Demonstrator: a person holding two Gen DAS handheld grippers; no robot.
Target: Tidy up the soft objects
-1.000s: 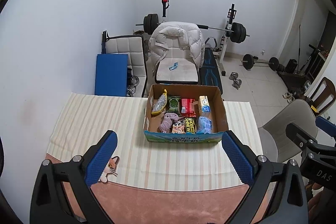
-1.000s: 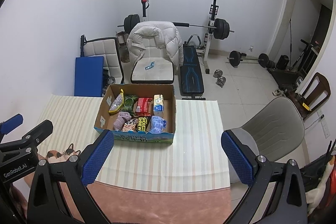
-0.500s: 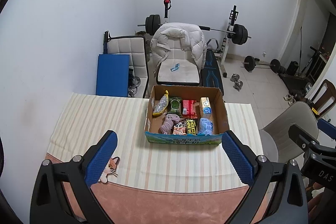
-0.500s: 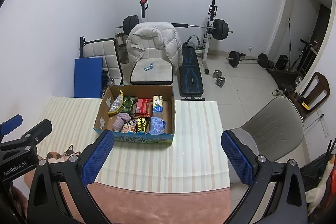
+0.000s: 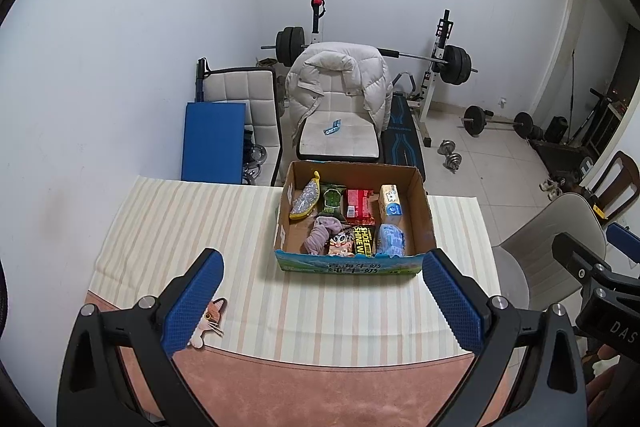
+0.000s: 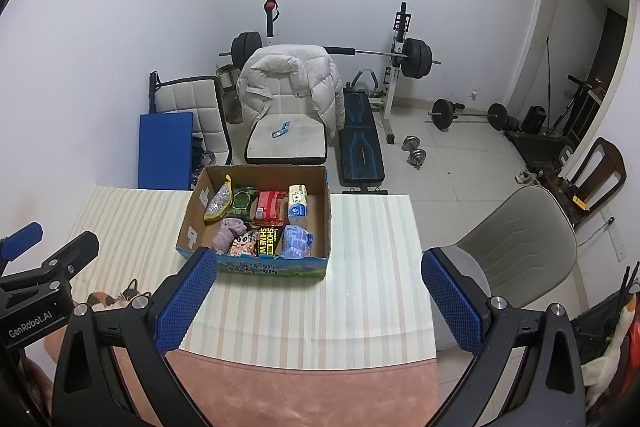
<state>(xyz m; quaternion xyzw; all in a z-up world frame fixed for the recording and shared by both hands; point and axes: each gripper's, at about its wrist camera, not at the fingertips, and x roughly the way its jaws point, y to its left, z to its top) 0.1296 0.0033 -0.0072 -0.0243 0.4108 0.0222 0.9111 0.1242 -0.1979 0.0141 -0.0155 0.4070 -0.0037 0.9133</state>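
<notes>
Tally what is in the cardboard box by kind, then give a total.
In the cardboard box:
Printed packets: 5 (glitter-yellow, green, red, cartoon, black-yellow)
Cartons: 1
Blue wrapped packs: 1
Purple cloths: 1
Total: 8

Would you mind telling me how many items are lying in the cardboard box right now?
8 visible. Back row: glittery yellow pouch, green packet, red packet, cream carton. Front row: mauve cloth, cartoon packet, black-yellow packet, blue pack. Others may lie hidden underneath.
</notes>
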